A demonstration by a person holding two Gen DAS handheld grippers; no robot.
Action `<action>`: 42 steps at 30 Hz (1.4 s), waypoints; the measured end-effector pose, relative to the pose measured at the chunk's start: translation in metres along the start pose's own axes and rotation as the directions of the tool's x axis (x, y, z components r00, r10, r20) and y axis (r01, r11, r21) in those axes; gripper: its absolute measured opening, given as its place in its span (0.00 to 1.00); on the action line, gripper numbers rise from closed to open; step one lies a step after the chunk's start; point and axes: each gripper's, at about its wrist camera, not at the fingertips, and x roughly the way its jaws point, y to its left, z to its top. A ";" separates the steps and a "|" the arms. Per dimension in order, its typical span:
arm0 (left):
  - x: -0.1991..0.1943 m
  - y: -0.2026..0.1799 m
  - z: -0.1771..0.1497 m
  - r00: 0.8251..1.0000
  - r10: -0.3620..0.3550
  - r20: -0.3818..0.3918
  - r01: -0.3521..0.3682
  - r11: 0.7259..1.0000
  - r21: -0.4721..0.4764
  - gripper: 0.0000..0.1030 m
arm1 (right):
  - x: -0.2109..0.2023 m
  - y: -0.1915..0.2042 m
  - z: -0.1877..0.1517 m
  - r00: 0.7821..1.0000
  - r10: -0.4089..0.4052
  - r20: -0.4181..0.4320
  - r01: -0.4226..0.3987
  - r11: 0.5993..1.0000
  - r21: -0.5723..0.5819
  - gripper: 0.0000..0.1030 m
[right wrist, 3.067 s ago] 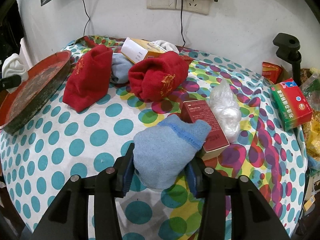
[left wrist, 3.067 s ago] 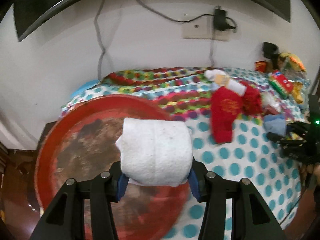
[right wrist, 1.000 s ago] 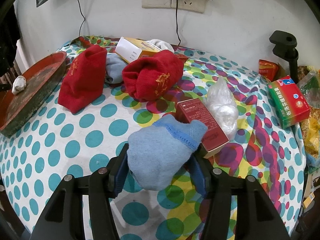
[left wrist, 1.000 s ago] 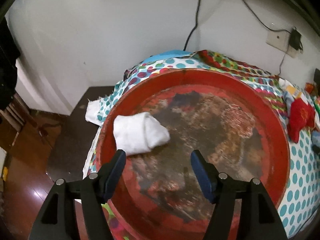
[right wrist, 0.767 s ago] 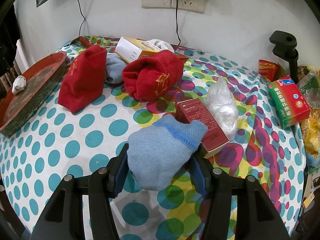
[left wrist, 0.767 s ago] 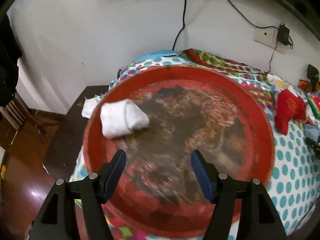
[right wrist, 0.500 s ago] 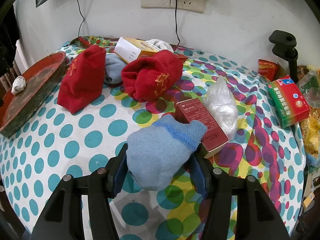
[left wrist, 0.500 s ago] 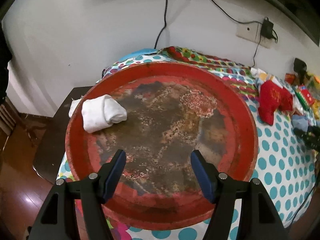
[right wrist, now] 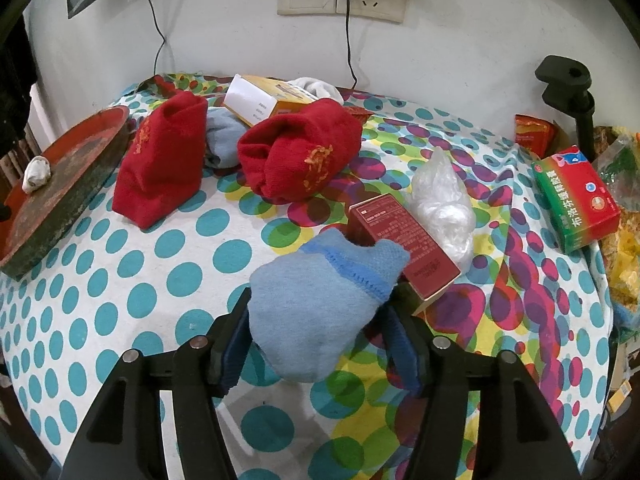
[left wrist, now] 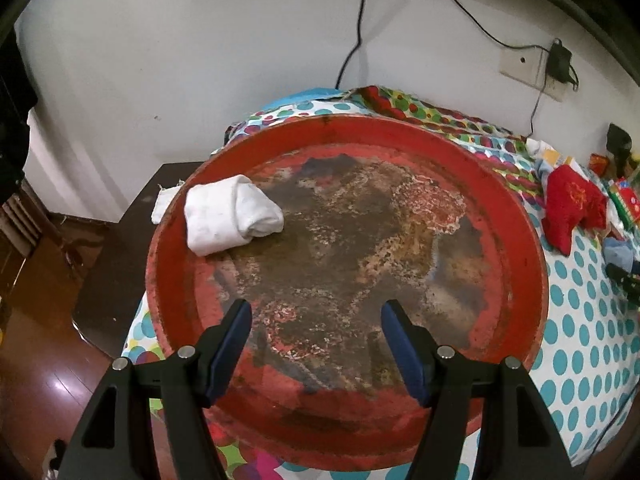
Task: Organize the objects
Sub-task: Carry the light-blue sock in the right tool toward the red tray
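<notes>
A rolled white sock point(left wrist: 230, 220) lies at the far left inside the round red tray point(left wrist: 516, 216). My left gripper point(left wrist: 316, 336) is open and empty above the tray's near side. In the right wrist view the tray point(right wrist: 96, 168) sits at the left edge of the table with the white sock point(right wrist: 37, 173) on it. My right gripper point(right wrist: 316, 340) is shut on a rolled light blue sock point(right wrist: 320, 304) just above the dotted cloth. Two rolled red socks point(right wrist: 164, 160) point(right wrist: 300, 156) lie further back.
A dark red box point(right wrist: 404, 252) and a clear plastic bag point(right wrist: 444, 200) lie just behind the blue sock. A yellow-white box point(right wrist: 260, 100), another blue sock point(right wrist: 224, 140), a green-red box point(right wrist: 576, 200) and a black clamp stand point(right wrist: 568, 80) stand further back. The wall is behind.
My left gripper let go of the white sock in the tray, then pulled back and swung right, open. My right gripper has stayed still with the blue sock.
</notes>
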 end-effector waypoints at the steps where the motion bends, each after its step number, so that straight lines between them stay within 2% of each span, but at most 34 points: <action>1: 0.001 -0.002 -0.001 1.000 0.007 -0.003 -0.007 1.000 0.009 0.67 | 0.000 0.000 0.000 1.000 0.001 0.000 -0.001 1.000 0.002 0.58; 4: 0.001 -0.008 -0.002 1.000 0.019 0.006 -0.019 0.998 0.053 0.67 | 0.000 0.000 -0.001 1.000 -0.008 0.000 0.008 1.000 0.007 0.58; 7: 0.001 -0.010 -0.002 1.000 0.009 -0.001 -0.009 0.998 0.055 0.67 | -0.001 0.001 0.000 1.000 -0.018 -0.008 0.018 0.999 0.030 0.57; 8: 0.001 -0.010 -0.002 1.000 -0.003 -0.003 0.004 0.999 0.051 0.67 | -0.002 0.003 0.001 1.000 -0.017 -0.012 0.017 0.999 0.036 0.54; 9: 0.000 -0.009 -0.002 1.000 -0.021 -0.003 0.021 0.999 0.043 0.67 | -0.003 0.006 0.002 1.000 -0.012 -0.015 0.013 0.999 0.036 0.45; 11: -0.001 -0.007 -0.001 0.999 -0.035 0.002 0.035 0.999 0.026 0.67 | -0.003 0.014 0.004 0.999 -0.038 -0.020 0.038 0.999 0.018 0.39; 14: -0.001 -0.003 0.001 0.999 -0.044 0.002 0.044 0.999 0.005 0.67 | -0.003 0.023 0.005 0.998 -0.051 -0.027 0.051 0.999 0.014 0.38; 16: 0.001 0.001 0.001 1.000 -0.023 -0.001 0.023 1.000 -0.006 0.67 | -0.003 0.024 0.006 0.999 -0.043 -0.028 0.043 0.999 0.017 0.38; 22: -0.006 0.019 0.003 1.000 0.003 0.019 -0.002 0.995 -0.097 0.67 | -0.019 0.045 0.018 0.999 -0.042 0.019 0.041 0.999 0.034 0.38; 32: -0.016 0.024 0.005 0.992 0.124 0.027 -0.119 0.984 -0.133 0.67 | -0.044 0.103 0.027 0.997 0.046 0.062 -0.045 0.999 -0.022 0.38; 42: -0.013 0.044 0.002 0.991 0.134 -0.006 -0.133 0.969 -0.208 0.67 | -0.057 0.169 0.053 0.986 0.149 0.080 -0.142 0.986 -0.082 0.38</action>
